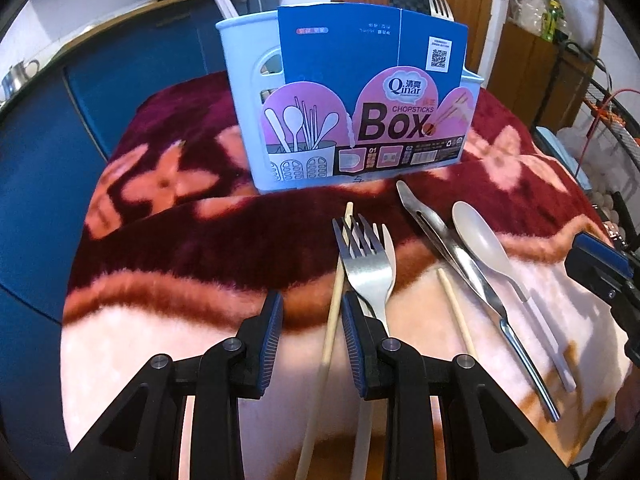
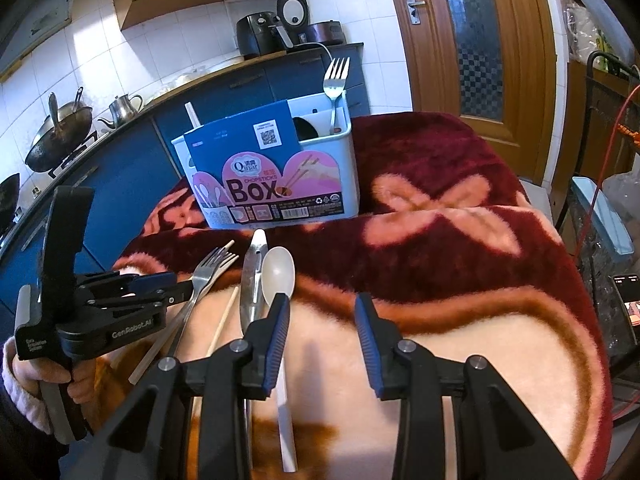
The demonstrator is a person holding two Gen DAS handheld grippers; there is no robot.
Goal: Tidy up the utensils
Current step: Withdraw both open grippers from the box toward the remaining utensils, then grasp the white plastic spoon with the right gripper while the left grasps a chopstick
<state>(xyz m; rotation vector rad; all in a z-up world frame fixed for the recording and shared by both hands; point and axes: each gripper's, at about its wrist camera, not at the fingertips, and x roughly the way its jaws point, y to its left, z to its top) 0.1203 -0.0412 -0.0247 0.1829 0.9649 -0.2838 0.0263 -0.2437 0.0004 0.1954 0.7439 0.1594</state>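
Note:
A pale blue utensil box (image 1: 240,92) (image 2: 348,176) with a "Chopsticks Box" card stands on the blanket; a fork (image 2: 336,80) and white chopsticks (image 1: 224,0) stand in it. In front lie a steel fork (image 1: 368,264) (image 2: 204,276) on a white fork, two wooden chopsticks (image 1: 334,312), steel tongs (image 1: 460,256) (image 2: 250,280) and a white spoon (image 1: 484,240) (image 2: 278,272). My left gripper (image 1: 312,320) (image 2: 176,284) is open, low over the blanket, one chopstick between its fingers, the steel fork at its right finger. My right gripper (image 2: 322,320) is open, empty, right of the spoon.
A red and pink floral blanket (image 1: 180,220) (image 2: 460,280) covers the table. Blue kitchen cabinets (image 2: 120,184) with a wok and kettle stand behind to the left. A wooden door (image 2: 480,40) is at the back, a wire rack (image 2: 600,240) to the right.

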